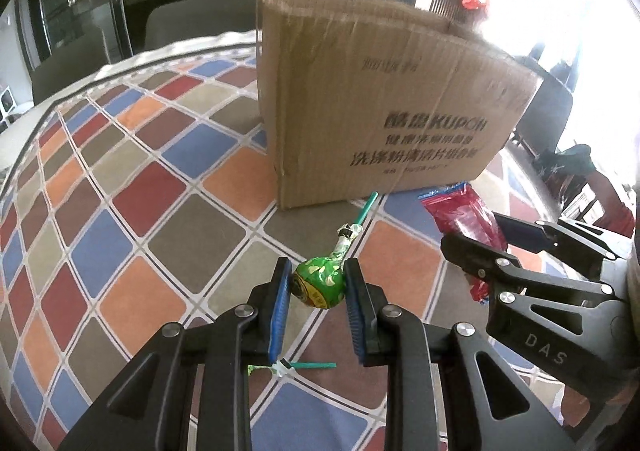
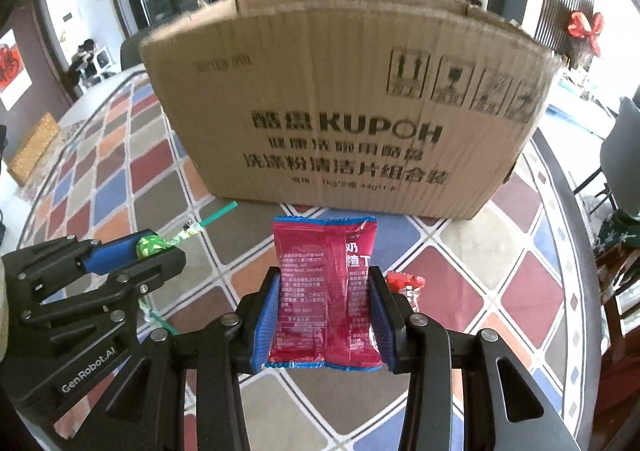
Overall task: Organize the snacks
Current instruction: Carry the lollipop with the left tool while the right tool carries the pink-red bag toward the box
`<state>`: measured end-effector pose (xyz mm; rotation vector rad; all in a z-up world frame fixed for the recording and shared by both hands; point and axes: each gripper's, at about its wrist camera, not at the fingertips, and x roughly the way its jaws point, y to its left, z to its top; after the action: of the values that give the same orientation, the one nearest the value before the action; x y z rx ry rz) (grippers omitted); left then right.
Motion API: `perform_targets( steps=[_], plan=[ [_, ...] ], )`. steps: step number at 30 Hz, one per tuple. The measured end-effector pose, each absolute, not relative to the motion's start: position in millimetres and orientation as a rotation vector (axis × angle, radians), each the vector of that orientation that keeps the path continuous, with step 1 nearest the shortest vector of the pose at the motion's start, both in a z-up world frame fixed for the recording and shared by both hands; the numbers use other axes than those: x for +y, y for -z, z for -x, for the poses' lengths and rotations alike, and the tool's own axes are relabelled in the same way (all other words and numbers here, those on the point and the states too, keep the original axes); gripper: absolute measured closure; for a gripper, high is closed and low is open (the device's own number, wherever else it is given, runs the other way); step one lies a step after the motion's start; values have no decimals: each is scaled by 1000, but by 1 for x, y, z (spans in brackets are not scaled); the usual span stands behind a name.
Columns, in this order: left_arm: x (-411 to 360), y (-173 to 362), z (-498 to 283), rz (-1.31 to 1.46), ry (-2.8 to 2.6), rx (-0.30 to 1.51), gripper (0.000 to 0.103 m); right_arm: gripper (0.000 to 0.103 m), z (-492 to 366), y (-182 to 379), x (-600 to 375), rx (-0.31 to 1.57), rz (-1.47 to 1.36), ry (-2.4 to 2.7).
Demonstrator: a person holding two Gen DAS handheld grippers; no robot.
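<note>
Both tongs carry a snack, and the cardboard box (image 2: 344,111) stands just beyond them on the far side of the desk (image 1: 132,187). The left tongs (image 1: 318,287) are clamped on the green lollipop (image 1: 319,281), stick pointing far toward the box. The right tongs (image 2: 322,315) pinch the red packet (image 2: 325,291), long axis running near to far. The box's open top sits above both.

The inside of the cardboard box (image 2: 344,107) is hidden behind its near wall in both views. My right pad covers most of a second red wrapper (image 2: 406,285). A second lollipop (image 1: 292,367) lies mostly hidden under my left fingers. Small print on the red packet (image 2: 324,291) is unreadable.
</note>
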<state>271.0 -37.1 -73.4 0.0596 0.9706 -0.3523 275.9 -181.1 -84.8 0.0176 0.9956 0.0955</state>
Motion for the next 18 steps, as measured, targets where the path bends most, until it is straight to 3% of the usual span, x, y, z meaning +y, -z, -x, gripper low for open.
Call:
perform_targets(
  steps=[18],
  plan=[
    [-43, -8, -247, -53, 376, 776, 76, 60, -243, 6, -203, 810, -52, -111]
  ],
)
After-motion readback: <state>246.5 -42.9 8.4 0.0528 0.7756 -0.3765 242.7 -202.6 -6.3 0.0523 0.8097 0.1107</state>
